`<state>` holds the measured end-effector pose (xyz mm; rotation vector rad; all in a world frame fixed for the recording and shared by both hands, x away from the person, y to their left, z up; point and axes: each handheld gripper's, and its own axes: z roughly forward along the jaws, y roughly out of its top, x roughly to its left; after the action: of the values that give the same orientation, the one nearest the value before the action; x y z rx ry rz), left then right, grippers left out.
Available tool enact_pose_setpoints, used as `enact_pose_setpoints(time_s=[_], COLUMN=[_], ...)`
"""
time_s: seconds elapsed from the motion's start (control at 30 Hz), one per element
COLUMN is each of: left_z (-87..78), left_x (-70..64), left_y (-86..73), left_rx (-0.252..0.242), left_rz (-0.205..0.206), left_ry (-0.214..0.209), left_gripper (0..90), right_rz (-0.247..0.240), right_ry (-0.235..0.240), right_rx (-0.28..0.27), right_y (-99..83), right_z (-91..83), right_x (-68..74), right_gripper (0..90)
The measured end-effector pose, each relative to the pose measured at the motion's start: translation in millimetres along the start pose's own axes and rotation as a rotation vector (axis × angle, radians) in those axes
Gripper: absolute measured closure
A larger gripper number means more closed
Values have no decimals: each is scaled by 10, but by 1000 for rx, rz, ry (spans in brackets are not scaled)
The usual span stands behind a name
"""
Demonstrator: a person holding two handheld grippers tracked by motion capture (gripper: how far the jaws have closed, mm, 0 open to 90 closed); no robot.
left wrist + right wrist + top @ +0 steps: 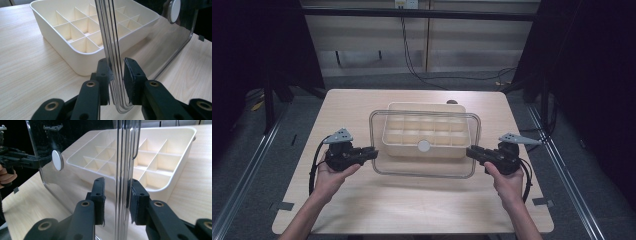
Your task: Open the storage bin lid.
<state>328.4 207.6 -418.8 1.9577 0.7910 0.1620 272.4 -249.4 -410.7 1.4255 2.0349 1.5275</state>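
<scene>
High view: clear lid (424,172) held level above the tabletop (412,205), over the front part of the cream tray (424,131). The tray sits at the tabletop's middle, its grid of compartments visible through the lid. White knob (424,146) at the lid's centre. Left claw (371,153) at the lid's left short edge, right claw (471,151) at the right short edge; a hand behind each. Grey three-cornered plates on top of both.

Left gripper view: left claw (117,75) straddles the lid (172,37) rim, seen edge-on as stacked clear ridges. Left jaw pad touches the rim; right pad is close, with a thin gap visible. Looks like a loose grip on the lid edge rather than a hard clamp. Tray (62,52) just beyond, on the tabletop (27,75). Knob (174,10) at upper right.

Right gripper view: right claw (117,192) straddles the opposite rim of the lid (50,185). Right pad against the rim; left pad stands off by a visible gap. Tray (180,170) behind the lid, compartments bare. Knob (57,160) at left. Left claw (41,161) seen far off at the lid's other end.
</scene>
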Motion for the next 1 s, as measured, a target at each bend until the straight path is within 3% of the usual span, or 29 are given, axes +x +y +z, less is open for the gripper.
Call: enact_pose_setpoints(time_s=[0.13,0.23,0.33,0.5,0.8,1.0], left_z=[-4,8,-13,-42,-162,-194], left_x=[-45,-60,-103,-144,-196,-234], left_y=[-23,-45,-64,-115,-170,-256], left_rx=[8,27,41,37,22,38], left_rz=[2,-9,11,10,4,3], left_ry=[-5,-34,-43,-34,-55,-48], left_gripper=[755,758,762,763,769,768], right_rz=[6,6,12,16,23,11], right_ry=[-1,-4,-3,9,28,28], right_rx=[10,17,21,24,50,68], right_y=[-51,-80,-118,-175,-230,-260], right_z=[-22,-56,-91,-124,-141,-155], right_x=[-7,-6,-5,23,68,131], right_gripper=[690,689,688,690,686,686])
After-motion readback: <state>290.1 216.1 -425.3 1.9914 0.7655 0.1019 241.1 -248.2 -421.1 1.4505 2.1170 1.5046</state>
